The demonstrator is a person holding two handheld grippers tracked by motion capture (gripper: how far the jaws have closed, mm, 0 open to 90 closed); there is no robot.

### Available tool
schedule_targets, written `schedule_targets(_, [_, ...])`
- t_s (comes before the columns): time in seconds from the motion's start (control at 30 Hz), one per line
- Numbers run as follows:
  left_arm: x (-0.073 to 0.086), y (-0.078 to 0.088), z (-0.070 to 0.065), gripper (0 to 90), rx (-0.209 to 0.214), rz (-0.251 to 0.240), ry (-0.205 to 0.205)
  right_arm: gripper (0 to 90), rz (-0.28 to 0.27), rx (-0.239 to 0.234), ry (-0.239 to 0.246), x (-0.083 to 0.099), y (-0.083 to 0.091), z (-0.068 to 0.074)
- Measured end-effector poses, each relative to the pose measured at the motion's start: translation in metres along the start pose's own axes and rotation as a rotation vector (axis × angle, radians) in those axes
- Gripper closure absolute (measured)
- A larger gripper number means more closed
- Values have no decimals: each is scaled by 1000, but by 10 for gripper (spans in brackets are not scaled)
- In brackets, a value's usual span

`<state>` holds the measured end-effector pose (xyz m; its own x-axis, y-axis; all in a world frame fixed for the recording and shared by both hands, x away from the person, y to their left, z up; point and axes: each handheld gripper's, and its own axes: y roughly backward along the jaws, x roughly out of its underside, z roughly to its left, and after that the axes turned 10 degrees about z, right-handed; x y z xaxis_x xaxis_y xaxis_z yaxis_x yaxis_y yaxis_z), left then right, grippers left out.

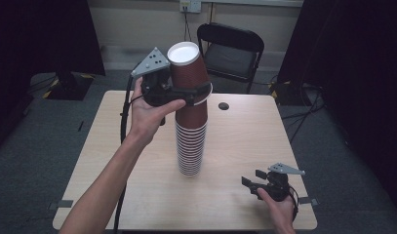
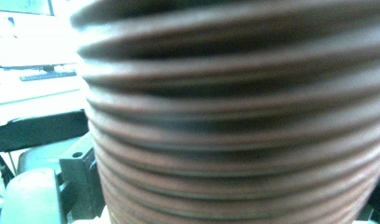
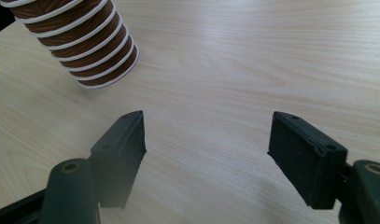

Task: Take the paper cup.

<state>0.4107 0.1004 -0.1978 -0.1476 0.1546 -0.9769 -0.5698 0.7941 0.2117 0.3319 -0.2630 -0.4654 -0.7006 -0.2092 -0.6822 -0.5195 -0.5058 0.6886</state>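
A tall stack of upturned brown paper cups (image 1: 191, 144) with white rims stands mid-table. Above its top, a single brown cup (image 1: 186, 68) hangs tilted, white base up and leaning left. My left gripper (image 1: 195, 93) is shut on that cup near its rim, held by a hand coming from the left. The left gripper view is a blur of brown ribbed cup wall (image 2: 234, 116) pressed close, with one finger (image 2: 29, 198) at the lower left. My right gripper (image 1: 254, 179) rests open at the front right of the table; its jaws (image 3: 206, 144) stand wide over bare wood, the stack's base (image 3: 85, 46) beyond them.
The light wooden table (image 1: 245, 131) has a dark cable hole (image 1: 224, 106) near its far edge. A black folding chair (image 1: 230, 48) stands behind it. Cables lie on the grey floor at right (image 1: 303, 112).
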Motion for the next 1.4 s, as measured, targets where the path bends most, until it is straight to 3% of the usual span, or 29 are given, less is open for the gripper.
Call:
schedule_targets(0.23, [-7, 16, 1, 128, -1, -48, 2, 271, 3, 3, 4, 0, 0, 1])
schedule_targets(0.47, [-9, 31, 4, 128, -6, -50, -12, 271, 6, 4, 6, -1, -1, 1])
schedule_targets(0.63, [-2, 41, 7, 128, -5, -69, 27, 271, 7, 5, 5, -1, -2, 1])
schedule_targets(0.93, [3, 56, 10, 128, -28, -58, 15, 271, 5, 4, 7, -1, -2, 1])
schedule_targets(1.03, [8, 63, 12, 127, -48, -22, -1, 271, 4, 5, 7, 0, -2, 2])
schedule_targets(1.4, [29, 82, 21, 127, -75, 2, 21, 271, 7, 6, 6, 0, -2, 3])
